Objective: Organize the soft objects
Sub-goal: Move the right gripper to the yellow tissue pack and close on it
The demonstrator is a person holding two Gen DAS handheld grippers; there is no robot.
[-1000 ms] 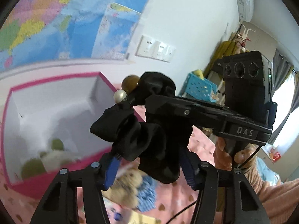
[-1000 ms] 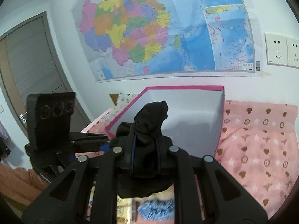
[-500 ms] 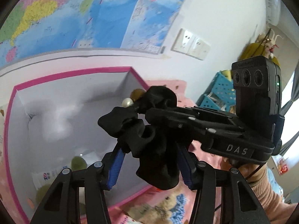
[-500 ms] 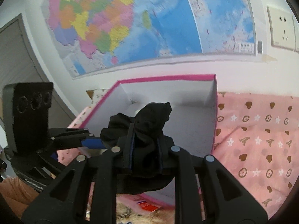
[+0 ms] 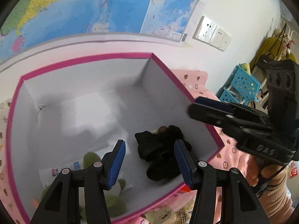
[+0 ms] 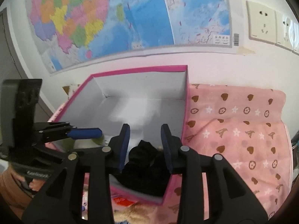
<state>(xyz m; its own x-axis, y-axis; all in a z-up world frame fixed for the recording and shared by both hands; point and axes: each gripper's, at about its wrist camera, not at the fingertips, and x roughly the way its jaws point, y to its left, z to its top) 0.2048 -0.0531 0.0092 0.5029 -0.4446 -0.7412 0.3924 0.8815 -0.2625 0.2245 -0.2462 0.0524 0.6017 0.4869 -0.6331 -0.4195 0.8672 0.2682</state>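
A black fabric scrunchie with beads (image 5: 162, 151) lies on the floor of the pink-rimmed white box (image 5: 78, 61), near its right front corner. It also shows in the right wrist view (image 6: 145, 160), inside the box (image 6: 142, 69). My left gripper (image 5: 149, 160) is open and empty above the box, just over the scrunchie. My right gripper (image 6: 145, 147) is open and empty above the same spot. The right gripper also shows at the right of the left wrist view (image 5: 203, 104), over the box's rim.
Green and white plush toys (image 5: 89, 158) and a printed packet (image 5: 58, 173) lie in the box's front left. The box stands on a pink patterned bedspread (image 6: 233, 130) against a wall with a map (image 6: 112, 18) and sockets (image 6: 261, 24). More soft toys (image 5: 168, 214) lie in front of the box.
Both grippers opened and let go of the black scrunchie, which dropped into the box. Both grippers moved forward over the box.
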